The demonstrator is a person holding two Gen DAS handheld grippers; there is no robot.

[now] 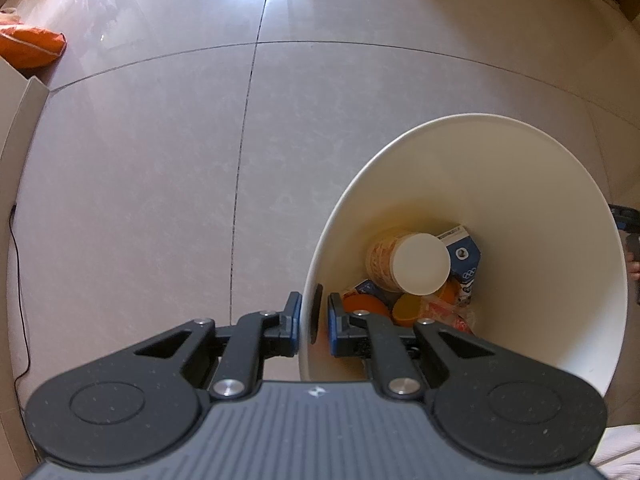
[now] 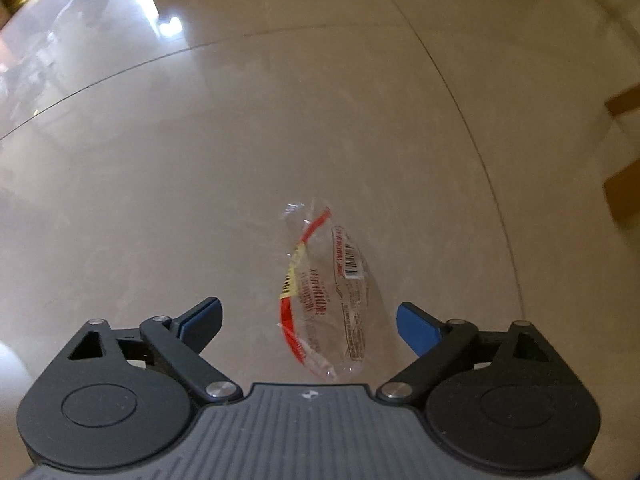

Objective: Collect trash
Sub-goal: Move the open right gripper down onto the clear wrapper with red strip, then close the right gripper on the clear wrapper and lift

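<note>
Item for collection: one clear plastic wrapper [image 2: 326, 296], crumpled and elongated, lying flat on the tiled floor [image 2: 160, 184]. It carries a red strip along its left edge with a short yellow-and-black section, red printed text across the middle, and a white barcode label near its upper right. The print is too small to read. Only one such wrapper is in view.

Right gripper [image 2: 309, 326]: jaws spread wide, one blue-padded finger on either side of the wrapper's lower half. Neither pad touches it; the wrapper sits between them, somewhat nearer the right finger.

Left gripper [image 1: 314, 320]: jaws nearly together, clamped across the near wall of one white bin [image 1: 520, 168], with one finger outside the wall and one inside. The bin stands on the floor, open at the top.

Bin contents, counted as far as visible: one printed paper cup [image 1: 408, 264] lying on its side with its white base turned upward; one blue-and-white carton [image 1: 466, 256] behind it; two orange round pieces [image 1: 404, 308] below the cup, kind unclear; some crumpled red-printed plastic at the bottom right.

Elsewhere: one orange bag [image 1: 30, 46] at the far left edge of the floor, and one thin black cable [image 1: 18, 280] running along the left side.
</note>
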